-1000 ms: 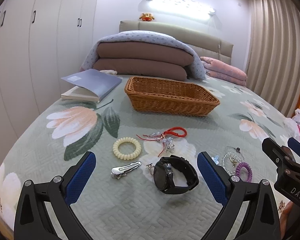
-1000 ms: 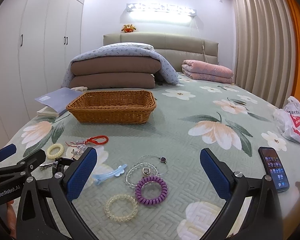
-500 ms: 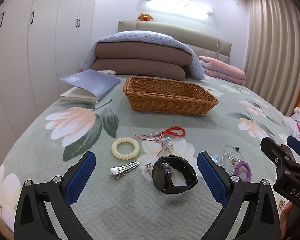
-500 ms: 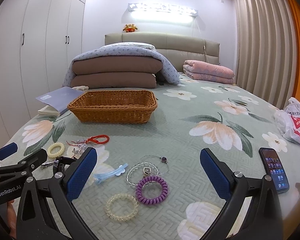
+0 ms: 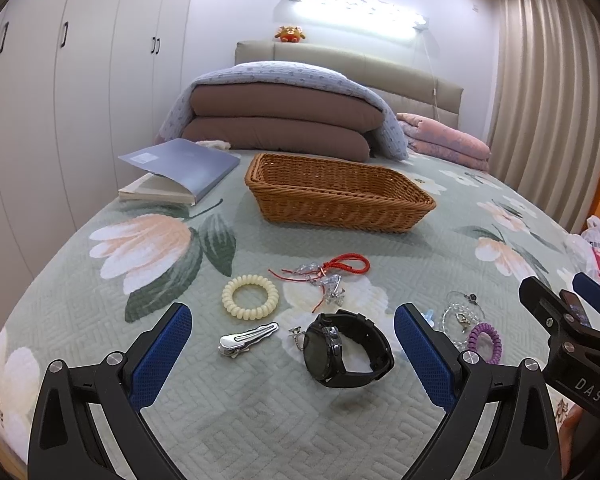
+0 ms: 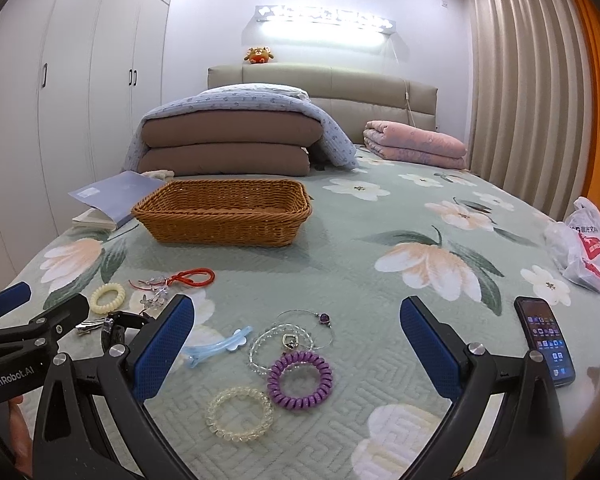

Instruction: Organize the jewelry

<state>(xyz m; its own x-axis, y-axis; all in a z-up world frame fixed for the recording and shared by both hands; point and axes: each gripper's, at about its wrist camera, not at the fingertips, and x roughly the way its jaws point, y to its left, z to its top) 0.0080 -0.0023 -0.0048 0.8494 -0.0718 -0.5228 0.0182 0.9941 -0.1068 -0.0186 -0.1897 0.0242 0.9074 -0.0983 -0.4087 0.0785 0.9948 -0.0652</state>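
Observation:
Jewelry lies scattered on the floral bedspread in front of a wicker basket (image 5: 336,196) (image 6: 224,212). My left gripper (image 5: 292,332) is open and empty above a black watch (image 5: 346,350), a silver hair clip (image 5: 248,338), a cream coil tie (image 5: 250,297) and a red cord charm (image 5: 332,270). My right gripper (image 6: 296,336) is open and empty above a purple coil tie (image 6: 300,380), a clear bead bracelet (image 6: 239,414), a blue clip (image 6: 216,346) and thin bangles (image 6: 300,332).
A book (image 5: 180,172) lies left of the basket. Folded quilts (image 6: 236,140) are stacked at the headboard. A phone (image 6: 544,340) and a plastic bag (image 6: 588,248) lie at the right edge. Wardrobes stand to the left.
Both grippers have drifted very slightly; nothing on the bed has moved.

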